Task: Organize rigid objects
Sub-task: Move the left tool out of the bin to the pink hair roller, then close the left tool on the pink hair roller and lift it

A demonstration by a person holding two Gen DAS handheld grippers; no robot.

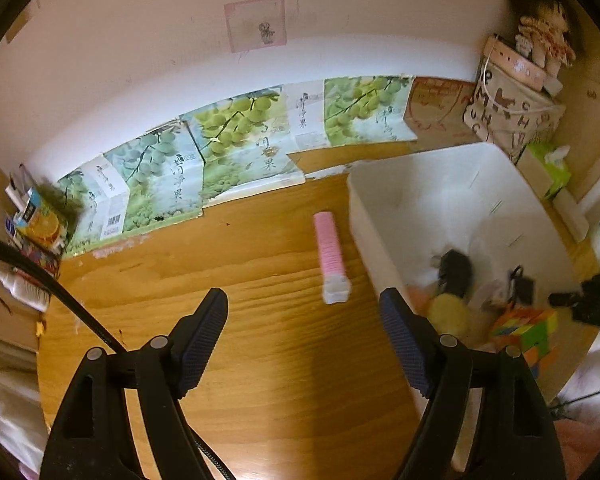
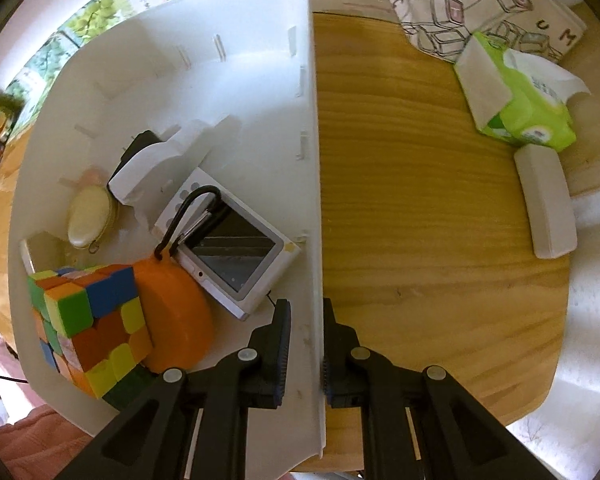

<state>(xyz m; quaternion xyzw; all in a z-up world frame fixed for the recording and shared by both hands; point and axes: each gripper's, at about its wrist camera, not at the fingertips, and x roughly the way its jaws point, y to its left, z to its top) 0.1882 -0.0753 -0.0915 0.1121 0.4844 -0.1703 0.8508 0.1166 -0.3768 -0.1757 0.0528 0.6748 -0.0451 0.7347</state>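
Pink cylindrical case (image 1: 331, 256) lies alone on the wooden table (image 1: 260, 360), at 12 o'clock ahead of my left gripper (image 1: 304, 344), jaws released and empty. Long axis runs roughly 12 to 6, white cap toward me. White bin (image 2: 314, 160) sits just beside it at 3 o'clock. My right gripper (image 2: 305, 348) is clenched on the bin's wall, steadying it. Rubik's cube (image 2: 88, 320), orange case (image 2: 176, 312) and gadget (image 2: 236, 240) already binned. Likely next: advance left, grasp across the case's width.
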